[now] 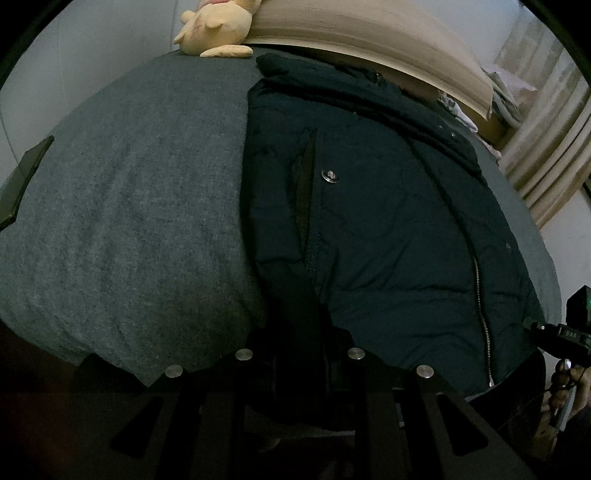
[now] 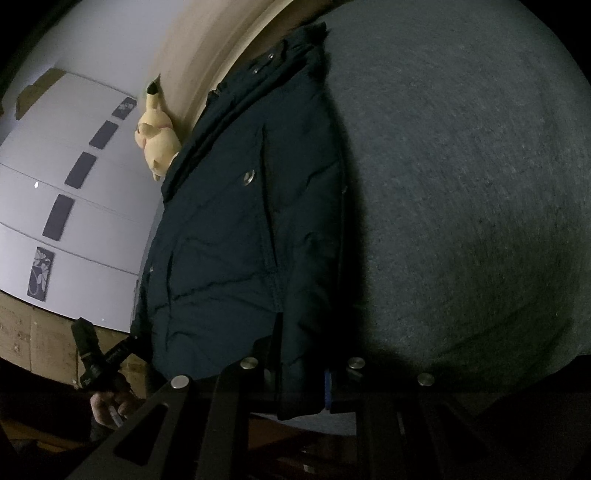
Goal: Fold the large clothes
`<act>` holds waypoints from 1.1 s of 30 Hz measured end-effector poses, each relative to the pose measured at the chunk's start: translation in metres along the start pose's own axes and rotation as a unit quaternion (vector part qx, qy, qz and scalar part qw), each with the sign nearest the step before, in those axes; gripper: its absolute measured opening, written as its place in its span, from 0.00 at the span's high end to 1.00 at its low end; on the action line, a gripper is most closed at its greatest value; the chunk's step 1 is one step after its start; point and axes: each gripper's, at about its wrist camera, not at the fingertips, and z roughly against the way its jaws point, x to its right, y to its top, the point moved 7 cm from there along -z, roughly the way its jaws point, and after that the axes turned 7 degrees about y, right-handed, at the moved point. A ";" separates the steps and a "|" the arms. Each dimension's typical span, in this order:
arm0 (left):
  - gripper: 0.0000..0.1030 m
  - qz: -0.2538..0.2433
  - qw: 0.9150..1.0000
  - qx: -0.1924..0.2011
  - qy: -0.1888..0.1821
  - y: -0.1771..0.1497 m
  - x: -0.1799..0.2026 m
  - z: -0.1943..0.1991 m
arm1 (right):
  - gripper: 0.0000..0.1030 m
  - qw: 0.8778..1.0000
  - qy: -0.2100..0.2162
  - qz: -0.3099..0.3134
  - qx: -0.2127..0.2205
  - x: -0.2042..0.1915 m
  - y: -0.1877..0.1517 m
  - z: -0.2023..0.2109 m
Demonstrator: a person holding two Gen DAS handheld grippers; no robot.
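A dark navy padded jacket (image 1: 373, 229) with snap buttons and a zipper lies lengthwise on a grey bed cover (image 1: 140, 221). In the left wrist view my left gripper (image 1: 301, 354) is shut on the jacket's near hem at its left side. In the right wrist view the jacket (image 2: 236, 236) also shows, and my right gripper (image 2: 303, 373) is shut on the hem at its right side. The right gripper also shows at the far right edge of the left wrist view (image 1: 565, 332), and the left gripper shows at lower left of the right wrist view (image 2: 107, 358).
A yellow plush toy (image 1: 218, 29) sits at the head of the bed by the beige headboard (image 1: 369, 33). A dark phone-like slab (image 1: 22, 177) lies at the bed's left edge. Curtains (image 1: 546, 162) hang at right. A white wardrobe (image 2: 74, 177) stands left.
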 end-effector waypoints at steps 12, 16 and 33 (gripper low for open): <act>0.50 0.097 0.995 -0.015 -0.026 0.001 -0.039 0.016 | 0.54 0.994 0.052 -0.087 0.029 0.022 0.006 0.020; 0.46 0.119 0.993 0.020 0.019 0.027 -0.075 0.036 | 0.37 0.993 0.015 -0.094 0.076 0.030 0.027 0.056; 0.41 -0.002 0.995 0.087 0.049 0.316 -0.009 -0.110 | 0.34 0.991 -0.025 -0.028 0.126 0.003 0.361 -0.065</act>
